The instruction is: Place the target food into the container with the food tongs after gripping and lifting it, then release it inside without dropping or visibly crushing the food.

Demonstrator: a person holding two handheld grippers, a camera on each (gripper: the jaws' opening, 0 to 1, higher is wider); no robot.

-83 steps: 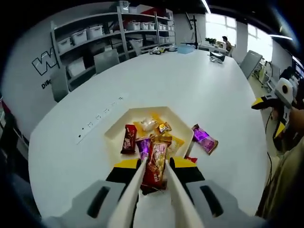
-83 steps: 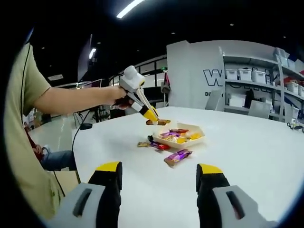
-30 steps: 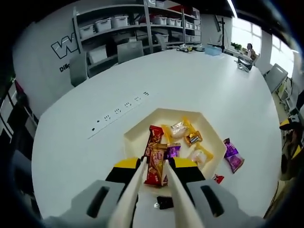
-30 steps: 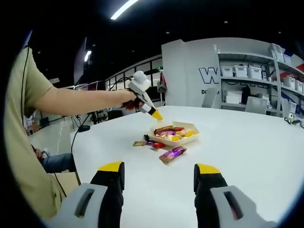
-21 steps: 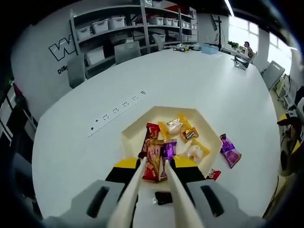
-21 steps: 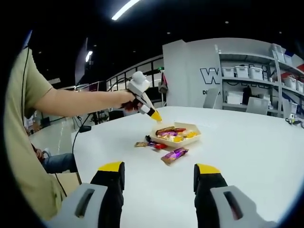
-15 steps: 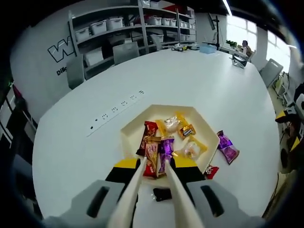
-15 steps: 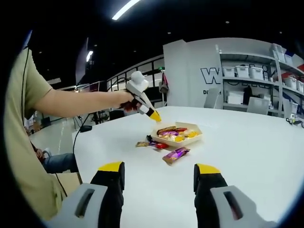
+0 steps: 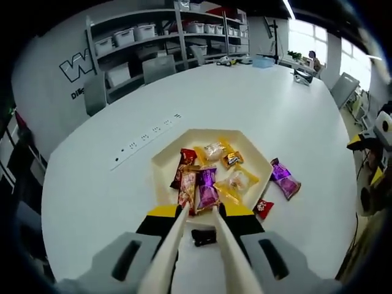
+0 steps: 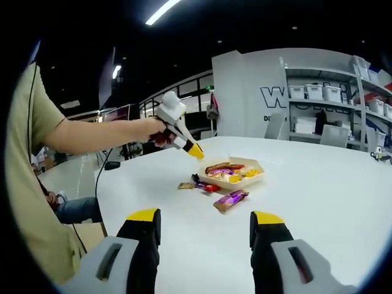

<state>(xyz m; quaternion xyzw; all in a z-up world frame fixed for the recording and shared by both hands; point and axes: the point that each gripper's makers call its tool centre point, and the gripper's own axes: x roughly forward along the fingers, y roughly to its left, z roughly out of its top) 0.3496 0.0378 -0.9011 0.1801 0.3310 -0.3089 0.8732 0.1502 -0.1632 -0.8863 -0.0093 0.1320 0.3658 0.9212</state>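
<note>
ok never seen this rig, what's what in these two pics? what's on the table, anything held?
No robot arm: a person holds a two-jaw gripper in each hand, each carrying a fisheye camera. The left gripper view looks down past the left gripper, which has tong blades fitted, at a cream hexagonal tray of wrapped snacks on a white table. The tongs look empty. Beside the tray lie a purple packet, a red one and a dark one. The right gripper view shows the right gripper open and idle.
</note>
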